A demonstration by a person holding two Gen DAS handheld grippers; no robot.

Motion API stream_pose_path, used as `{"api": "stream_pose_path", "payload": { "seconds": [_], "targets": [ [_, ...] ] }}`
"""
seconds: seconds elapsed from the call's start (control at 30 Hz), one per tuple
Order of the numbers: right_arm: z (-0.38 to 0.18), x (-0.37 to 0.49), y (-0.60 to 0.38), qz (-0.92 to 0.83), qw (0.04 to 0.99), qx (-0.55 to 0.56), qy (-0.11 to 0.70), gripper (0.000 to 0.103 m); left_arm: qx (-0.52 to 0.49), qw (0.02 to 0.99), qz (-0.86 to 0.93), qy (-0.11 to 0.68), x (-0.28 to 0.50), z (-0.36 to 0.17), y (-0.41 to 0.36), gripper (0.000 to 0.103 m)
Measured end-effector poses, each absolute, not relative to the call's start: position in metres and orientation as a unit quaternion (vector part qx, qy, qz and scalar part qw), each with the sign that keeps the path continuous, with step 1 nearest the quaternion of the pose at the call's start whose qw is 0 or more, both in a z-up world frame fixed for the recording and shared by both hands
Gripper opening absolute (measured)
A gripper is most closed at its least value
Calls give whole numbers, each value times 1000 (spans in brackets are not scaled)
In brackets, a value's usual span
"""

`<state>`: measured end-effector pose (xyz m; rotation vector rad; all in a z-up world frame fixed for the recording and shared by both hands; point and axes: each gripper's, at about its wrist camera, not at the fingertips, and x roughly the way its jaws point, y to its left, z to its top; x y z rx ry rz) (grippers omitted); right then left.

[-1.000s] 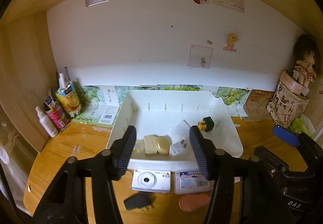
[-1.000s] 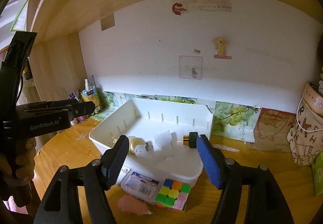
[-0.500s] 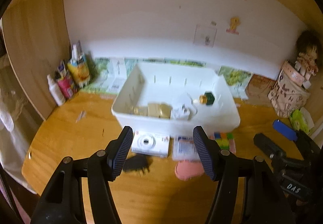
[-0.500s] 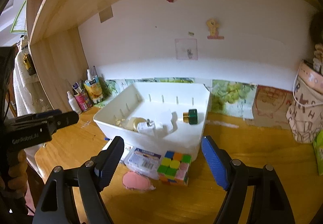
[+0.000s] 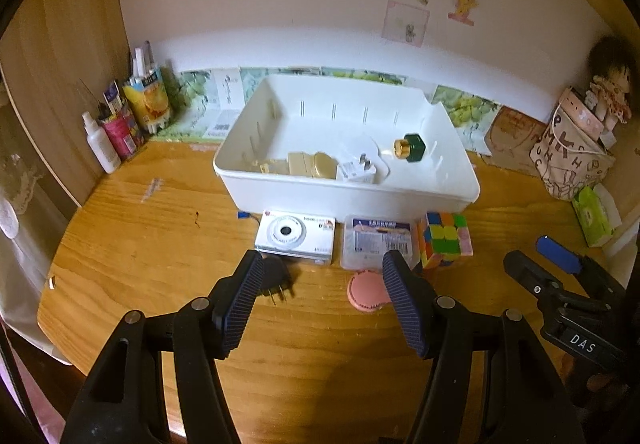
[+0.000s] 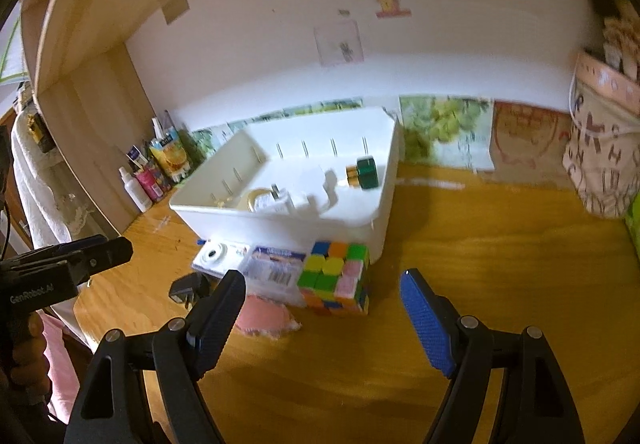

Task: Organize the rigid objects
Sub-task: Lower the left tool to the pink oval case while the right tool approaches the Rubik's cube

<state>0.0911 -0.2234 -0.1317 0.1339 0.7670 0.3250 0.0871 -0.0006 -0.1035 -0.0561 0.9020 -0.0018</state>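
A white bin stands on the wooden desk. It holds a green-capped gold bottle, gold cases and a white plug. In front of it lie a white toy camera, a clear plastic box, a colour cube, a black plug and a pink round pad. My left gripper is open and empty, above the desk short of the camera. My right gripper is open and empty, just before the cube.
Bottles and tubes stand at the back left corner. A patterned bag with a doll and a green tissue pack are at the right. The wall closes off the back; a wood side panel closes off the left.
Both grippers have pulled back from over the bin toward the desk's front edge. The items in front of the bin have come into fuller view. Both stay open.
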Motion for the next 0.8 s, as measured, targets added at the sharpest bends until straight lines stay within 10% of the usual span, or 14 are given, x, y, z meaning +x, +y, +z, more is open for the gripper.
{"api": "stream_pose_path", "payload": {
  "seconds": [0.8],
  "targets": [
    [-186,129,-221,125,837,246,473,80,98,824,-150,538,117,-151,-20,79]
  ]
}}
